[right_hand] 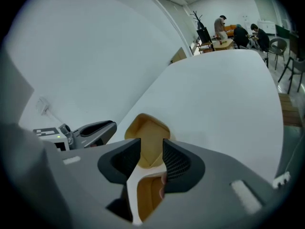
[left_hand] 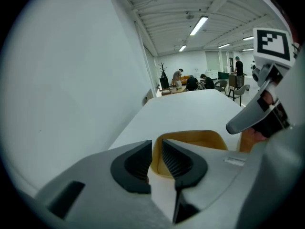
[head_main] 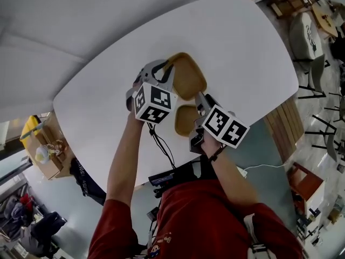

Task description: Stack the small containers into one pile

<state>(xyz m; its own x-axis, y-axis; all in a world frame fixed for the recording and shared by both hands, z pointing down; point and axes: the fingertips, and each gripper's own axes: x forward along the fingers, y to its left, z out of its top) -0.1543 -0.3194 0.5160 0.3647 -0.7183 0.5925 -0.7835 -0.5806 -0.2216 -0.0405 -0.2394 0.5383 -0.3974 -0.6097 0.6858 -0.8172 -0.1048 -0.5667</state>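
Observation:
Two tan containers sit close together on the white table point(head_main: 108, 107). The larger container point(head_main: 188, 75) lies farther from me, the smaller container point(head_main: 185, 120) nearer. My left gripper point(head_main: 163, 69) is at the larger one's left rim. In the left gripper view its jaws point(left_hand: 156, 154) stand slightly apart, with that container's rim point(left_hand: 190, 140) just beyond the gap and nothing pressed. My right gripper point(head_main: 200, 102) hovers by the smaller container's right edge. Its jaws point(right_hand: 151, 151) are wide apart over the smaller container point(right_hand: 145, 197), with the larger container point(right_hand: 147, 135) ahead.
The table's rounded far edge point(head_main: 280, 42) borders a floor with chairs point(head_main: 310, 36). A cardboard box point(head_main: 46, 144) stands at the left below the table. A black cable point(head_main: 161, 144) hangs toward me. People sit at distant tables point(left_hand: 190, 82).

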